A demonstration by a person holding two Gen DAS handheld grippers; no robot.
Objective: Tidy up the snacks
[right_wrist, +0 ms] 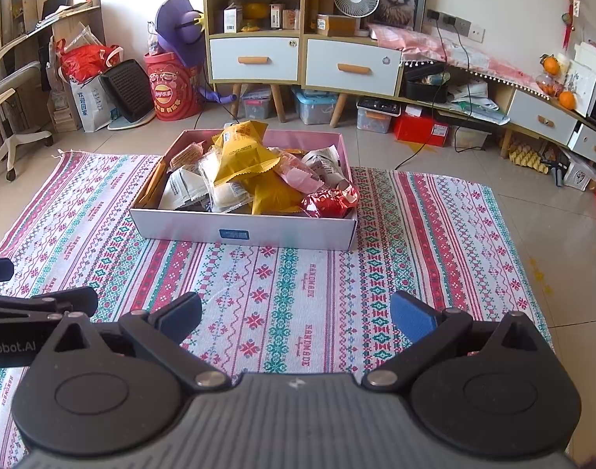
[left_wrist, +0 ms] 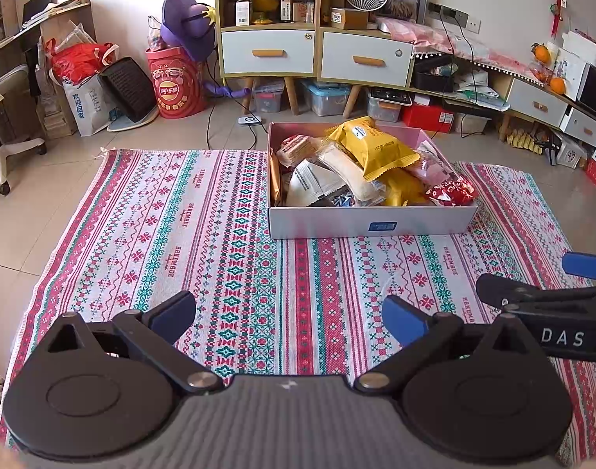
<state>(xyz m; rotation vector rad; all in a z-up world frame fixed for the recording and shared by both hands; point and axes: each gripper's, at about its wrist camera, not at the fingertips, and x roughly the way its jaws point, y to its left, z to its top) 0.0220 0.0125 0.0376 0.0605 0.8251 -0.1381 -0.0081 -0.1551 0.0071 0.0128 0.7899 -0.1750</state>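
A white cardboard box (left_wrist: pixel 337 222) (right_wrist: pixel 180 230) sits on a patterned cloth, heaped with snack packets. On top lies a large yellow bag (left_wrist: pixel 376 144) (right_wrist: pixel 243 152); a red packet (left_wrist: pixel 452 191) (right_wrist: pixel 329 201) rests at the near right corner, white and pink packets around them. My left gripper (left_wrist: pixel 290 318) hovers open over the cloth, well short of the box, nothing between its fingers. My right gripper (right_wrist: pixel 296 314) is open too, equally empty, in front of the box. In the left wrist view the right gripper (left_wrist: pixel 532 277) shows at the right edge.
The patterned cloth (left_wrist: pixel 219 254) (right_wrist: pixel 435 242) covers a tiled floor. Behind stand drawer cabinets (left_wrist: pixel 317 54) (right_wrist: pixel 298 58), a red snack drum (left_wrist: pixel 175 82), bags, plastic bins under the cabinets, cables on the floor and an office chair (left_wrist: pixel 0 125) at far left.
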